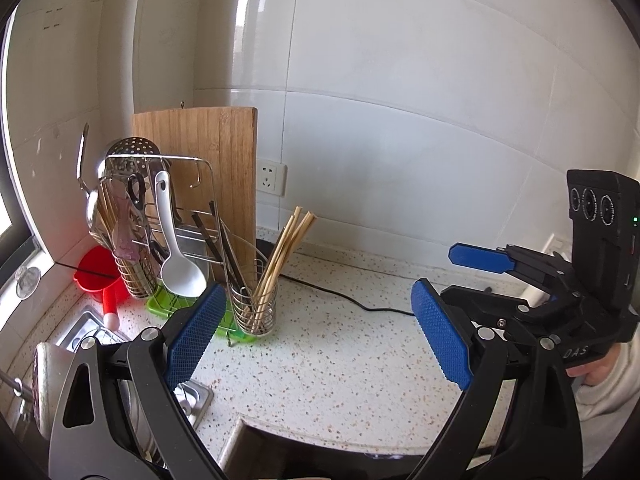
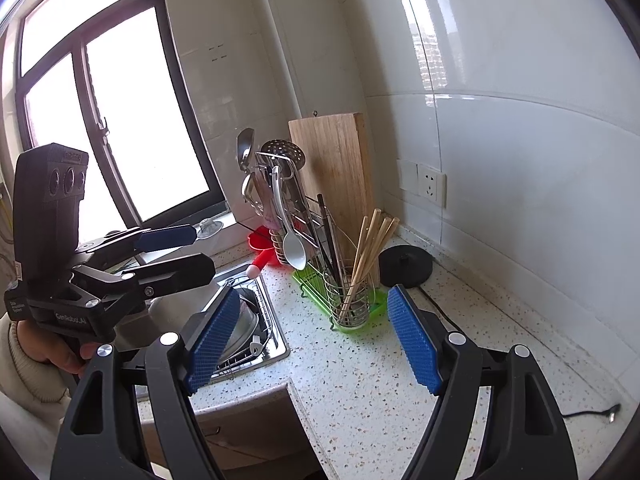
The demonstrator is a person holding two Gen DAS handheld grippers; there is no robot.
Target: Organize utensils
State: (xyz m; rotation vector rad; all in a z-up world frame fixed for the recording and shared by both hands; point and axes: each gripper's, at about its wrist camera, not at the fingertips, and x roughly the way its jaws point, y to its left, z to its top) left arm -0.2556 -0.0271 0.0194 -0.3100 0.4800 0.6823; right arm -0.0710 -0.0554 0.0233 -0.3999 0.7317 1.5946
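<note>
While both sets of tongs hang above the speckled bench [image 1: 340, 344], neither holds anything. From its own camera, the left tongs [image 1: 320, 332] stand spread wide, blue pads [image 1: 192, 332] well apart and empty. The right tongs [image 2: 312, 340] are spread the same way in their own view, with only bench between the pads. Each also shows in the other's camera, off to the side, fingers parted.

Ahead of the left tongs stands a wire utensil cup [image 1: 254, 308] holding wooden chopsticks [image 1: 286, 248] that lean to the right, plus a few dark sticks. It sits at the near corner of a green drip tray [image 1: 160, 306]. A metal rack [image 1: 160, 216] rises from that tray, carrying a white rice spoon [image 1: 176, 264], a perforated skimmer [image 1: 132, 152] and a ladle [image 2: 245, 148]. A 2nd wire cup sits further back in the rack.

Behind the rack a wooden cutting board [image 1: 216, 160] leans upright against the tiled wall. A red scoop [image 1: 98, 276] lies beyond the rack, beside the sink [image 2: 256, 336]. A black round base [image 2: 406, 266] sits right of the tray, near a wall socket [image 2: 431, 184].
</note>
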